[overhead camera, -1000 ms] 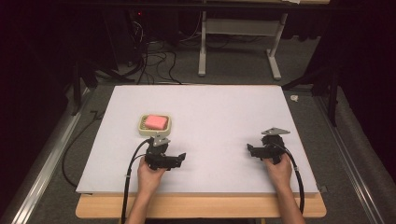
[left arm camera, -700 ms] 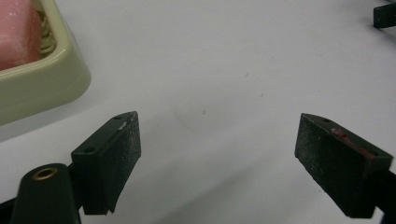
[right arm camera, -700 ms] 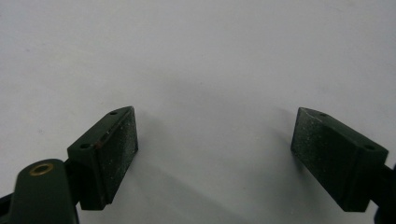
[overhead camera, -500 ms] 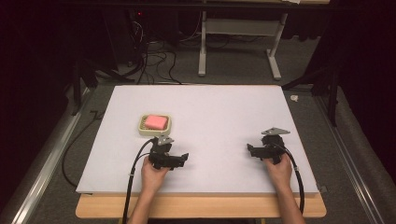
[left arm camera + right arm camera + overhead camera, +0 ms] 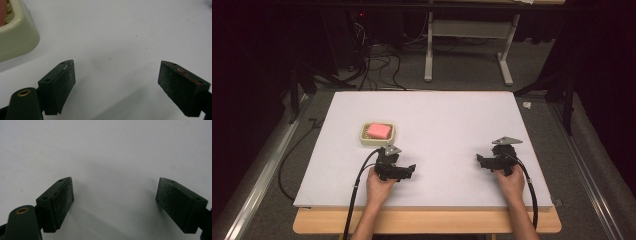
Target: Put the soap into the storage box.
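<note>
We hold both tongs low over the worktop (image 5: 452, 120), jaws wide apart and empty: left tongs (image 5: 398, 170) just beside the soap dish (image 5: 377, 134), right tongs (image 5: 493, 162) well apart.

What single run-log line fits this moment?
left claw: open, near soap dish | right claw: open, empty | pink soap: in dish

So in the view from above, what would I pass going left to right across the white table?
Cream dish holding a pink block → left gripper, fingers apart → bare stretch of white table → right gripper, fingers apart too.
</note>
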A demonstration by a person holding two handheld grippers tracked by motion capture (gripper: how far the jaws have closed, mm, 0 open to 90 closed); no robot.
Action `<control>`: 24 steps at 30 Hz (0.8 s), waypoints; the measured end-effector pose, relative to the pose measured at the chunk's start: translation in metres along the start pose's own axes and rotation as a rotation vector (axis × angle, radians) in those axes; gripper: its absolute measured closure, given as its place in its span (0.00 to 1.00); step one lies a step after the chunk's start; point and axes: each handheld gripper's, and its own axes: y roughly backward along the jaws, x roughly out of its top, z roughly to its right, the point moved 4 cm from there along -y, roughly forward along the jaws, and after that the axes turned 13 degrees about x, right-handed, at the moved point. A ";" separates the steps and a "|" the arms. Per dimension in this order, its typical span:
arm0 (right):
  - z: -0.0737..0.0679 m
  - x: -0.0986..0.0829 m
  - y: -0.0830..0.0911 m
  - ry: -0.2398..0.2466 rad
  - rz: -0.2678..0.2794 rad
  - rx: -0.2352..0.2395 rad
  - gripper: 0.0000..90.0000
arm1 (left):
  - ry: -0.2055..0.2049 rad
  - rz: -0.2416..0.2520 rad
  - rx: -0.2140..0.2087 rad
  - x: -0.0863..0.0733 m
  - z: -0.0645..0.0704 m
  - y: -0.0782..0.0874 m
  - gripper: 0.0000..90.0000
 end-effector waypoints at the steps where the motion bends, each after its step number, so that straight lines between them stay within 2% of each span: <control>1: 0.000 0.000 0.000 0.000 0.000 0.000 0.17 | 0.002 -0.001 0.000 0.000 0.000 0.000 0.17; 5: 0.000 0.000 0.000 0.000 0.000 0.000 0.17 | 0.005 0.005 0.008 0.000 0.000 -0.003 0.17; 11: 0.000 0.000 0.000 0.000 0.000 0.000 0.17 | -0.014 0.005 0.035 0.000 0.002 -0.008 0.17; 20: 0.000 0.000 0.000 0.000 0.000 0.000 0.17 | -0.019 0.011 0.054 0.000 0.003 -0.011 0.17; 24: 0.000 0.000 0.000 0.000 0.000 0.000 0.17 | -0.034 0.009 0.065 -0.001 0.004 -0.012 0.17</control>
